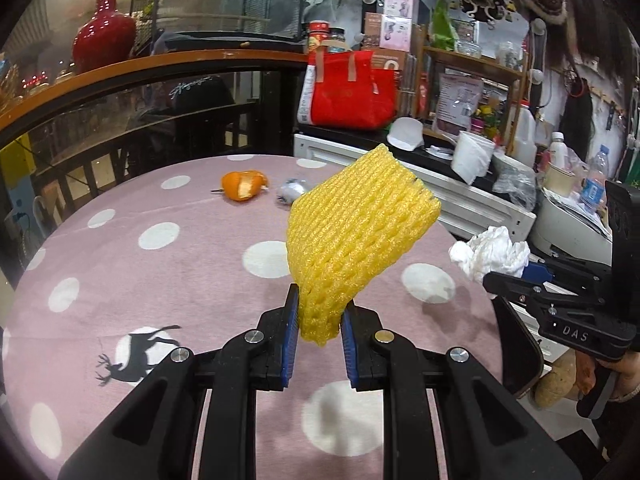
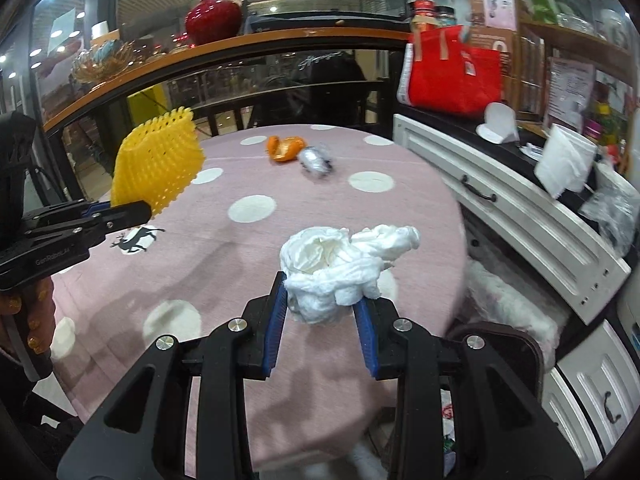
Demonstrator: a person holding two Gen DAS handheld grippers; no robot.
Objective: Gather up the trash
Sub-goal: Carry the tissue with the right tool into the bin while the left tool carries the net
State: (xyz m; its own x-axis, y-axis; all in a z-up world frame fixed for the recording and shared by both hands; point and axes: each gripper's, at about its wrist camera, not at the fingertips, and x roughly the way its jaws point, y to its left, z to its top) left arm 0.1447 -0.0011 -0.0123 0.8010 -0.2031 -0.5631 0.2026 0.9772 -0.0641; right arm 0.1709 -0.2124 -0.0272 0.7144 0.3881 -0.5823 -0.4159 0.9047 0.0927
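My left gripper is shut on a yellow foam fruit net and holds it above the pink dotted tablecloth. The net also shows at the left of the right wrist view. My right gripper is shut on a crumpled white tissue, held above the table near its right edge; the tissue also shows in the left wrist view. An orange peel and a crumpled silver foil ball lie on the table's far side.
A white cabinet stands to the right with a red bag, a white cup and bottles on it. A curved glass railing with a red vase runs behind the table. A dark chair back stands at the right edge.
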